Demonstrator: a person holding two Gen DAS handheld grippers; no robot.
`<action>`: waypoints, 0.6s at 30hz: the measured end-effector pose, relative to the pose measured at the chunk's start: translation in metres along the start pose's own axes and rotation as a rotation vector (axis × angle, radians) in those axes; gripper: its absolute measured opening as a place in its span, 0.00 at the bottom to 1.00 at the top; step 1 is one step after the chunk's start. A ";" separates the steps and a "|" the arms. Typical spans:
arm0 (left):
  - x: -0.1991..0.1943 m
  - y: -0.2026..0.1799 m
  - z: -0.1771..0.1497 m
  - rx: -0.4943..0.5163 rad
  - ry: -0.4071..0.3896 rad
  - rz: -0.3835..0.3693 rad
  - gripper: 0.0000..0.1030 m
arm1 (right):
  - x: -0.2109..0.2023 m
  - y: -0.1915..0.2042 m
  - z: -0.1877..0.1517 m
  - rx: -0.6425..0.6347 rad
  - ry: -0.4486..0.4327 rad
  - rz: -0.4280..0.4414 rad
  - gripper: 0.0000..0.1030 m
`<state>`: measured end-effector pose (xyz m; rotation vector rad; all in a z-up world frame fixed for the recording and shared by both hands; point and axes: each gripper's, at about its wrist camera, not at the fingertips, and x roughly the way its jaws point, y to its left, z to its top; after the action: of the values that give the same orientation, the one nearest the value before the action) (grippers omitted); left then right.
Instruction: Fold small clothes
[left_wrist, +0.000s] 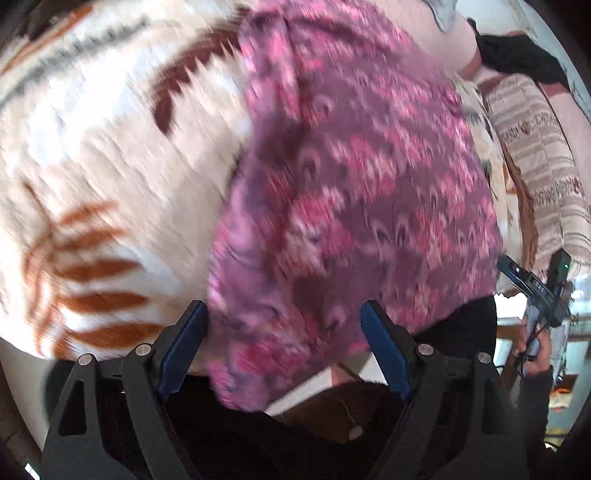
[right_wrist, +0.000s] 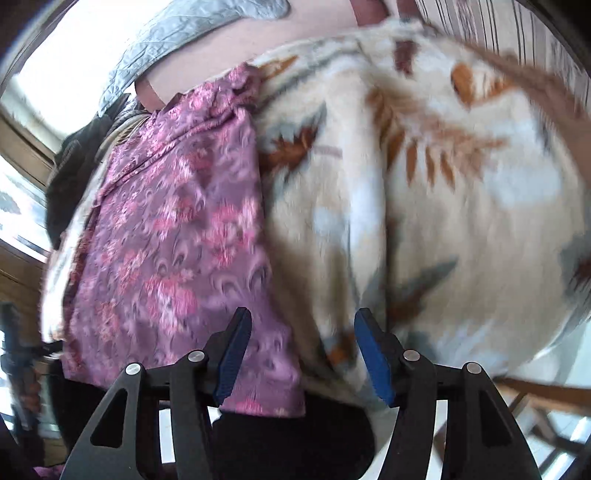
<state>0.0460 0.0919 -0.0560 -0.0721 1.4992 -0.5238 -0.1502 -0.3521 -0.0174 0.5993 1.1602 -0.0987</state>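
Note:
A pink and purple patterned garment (left_wrist: 351, 177) lies spread on a cream blanket with brown leaf prints (left_wrist: 92, 155). My left gripper (left_wrist: 284, 317) is open above the garment's near edge, its jaws wide apart with cloth between them but not clamped. In the right wrist view the same garment (right_wrist: 177, 236) lies left of centre on the blanket (right_wrist: 461, 221). My right gripper (right_wrist: 303, 325) is open over the garment's right edge, holding nothing. The right gripper also shows at the right edge of the left wrist view (left_wrist: 543, 291). Both views are motion-blurred.
A striped beige cloth (left_wrist: 535, 166) and a dark garment (left_wrist: 517, 55) lie at the far right. A grey quilted cloth (right_wrist: 177, 40) and a dark item (right_wrist: 74, 177) lie beyond the garment. The bed edge and floor show below the grippers.

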 end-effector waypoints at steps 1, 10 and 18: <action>0.003 -0.001 -0.002 -0.001 0.013 -0.008 0.82 | 0.007 0.004 -0.005 0.005 0.023 0.048 0.59; 0.004 -0.001 -0.009 -0.018 0.068 -0.062 0.30 | 0.024 0.045 -0.020 -0.193 0.083 0.119 0.11; -0.023 -0.004 -0.008 -0.018 0.007 -0.177 0.06 | -0.008 0.058 -0.016 -0.188 -0.043 0.274 0.10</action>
<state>0.0375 0.0988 -0.0343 -0.2191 1.5126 -0.6534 -0.1451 -0.2973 0.0085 0.5803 1.0224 0.2281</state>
